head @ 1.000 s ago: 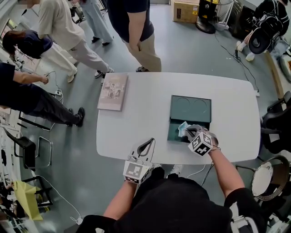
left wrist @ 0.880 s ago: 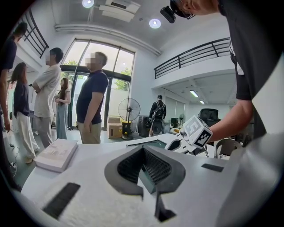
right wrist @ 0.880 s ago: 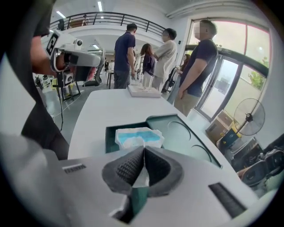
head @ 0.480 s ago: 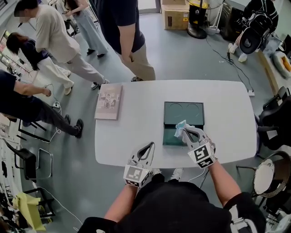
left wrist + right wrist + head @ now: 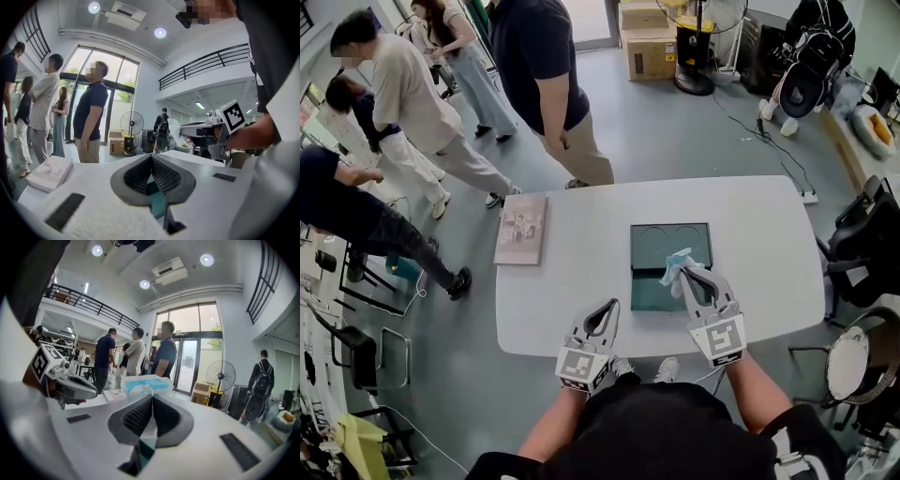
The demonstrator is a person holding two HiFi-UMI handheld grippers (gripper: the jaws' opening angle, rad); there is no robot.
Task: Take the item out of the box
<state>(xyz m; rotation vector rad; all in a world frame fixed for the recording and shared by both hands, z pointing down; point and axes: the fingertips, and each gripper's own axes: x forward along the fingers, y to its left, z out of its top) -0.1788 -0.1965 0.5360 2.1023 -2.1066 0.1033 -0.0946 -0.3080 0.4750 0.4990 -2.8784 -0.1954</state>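
white table [image 5: 572, 300], dark green box [image 5: 656, 242], crinkly pale-blue packet [image 5: 677, 262] in right gripper [image 5: 686, 274]

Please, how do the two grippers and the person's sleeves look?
Both the left gripper and right gripper are light grey, with dark ribbed pads and a white cube bearing black square markers. The person wears a black short-sleeved shirt.

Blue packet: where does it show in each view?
Head view: packet centre right, in the right gripper's tips, over the box.
Left gripper view: not in it.
Right gripper view: packet at centre, just past the shut jaws.
Shared landmark: the fan.
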